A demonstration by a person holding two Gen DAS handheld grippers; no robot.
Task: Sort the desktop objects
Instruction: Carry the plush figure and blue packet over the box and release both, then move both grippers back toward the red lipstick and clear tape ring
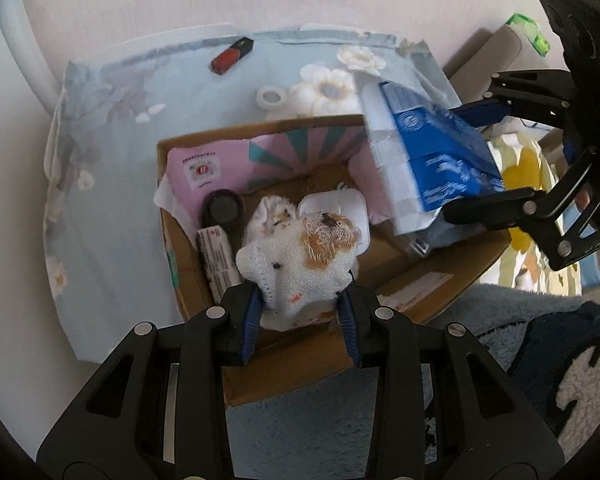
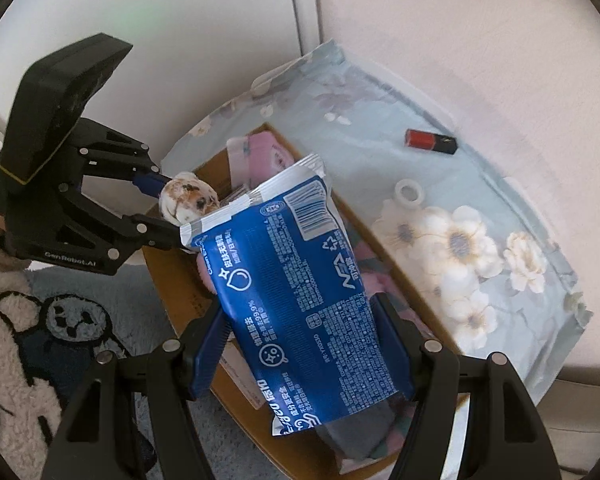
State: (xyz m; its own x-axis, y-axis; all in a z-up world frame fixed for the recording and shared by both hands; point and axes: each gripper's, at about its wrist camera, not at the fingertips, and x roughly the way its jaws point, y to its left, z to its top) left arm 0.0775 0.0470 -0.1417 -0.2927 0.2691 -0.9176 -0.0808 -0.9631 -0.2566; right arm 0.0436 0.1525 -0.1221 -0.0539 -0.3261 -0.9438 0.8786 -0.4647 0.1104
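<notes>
Plush toy (image 1: 300,268), white with orange patches, sits clamped in your left claw (image 1: 300,312), both blue pads pressed into its sides, held over the open cardboard box (image 1: 432,276). Your right claw (image 2: 300,340) is closed on a blue refill pouch (image 2: 296,280), which hangs tilted over the same box. Below the toy, inside the box, you can see a white square case (image 1: 340,204), a round black item (image 1: 223,209), a small printed carton (image 1: 217,262) and a pink pack (image 1: 236,160) against the far wall. Beyond the box, on the floral cloth (image 1: 140,120) covering the worktop, a white tape roll (image 1: 271,97) lies near the box and a red lipstick (image 1: 231,56) lies farther back, well apart.
</notes>
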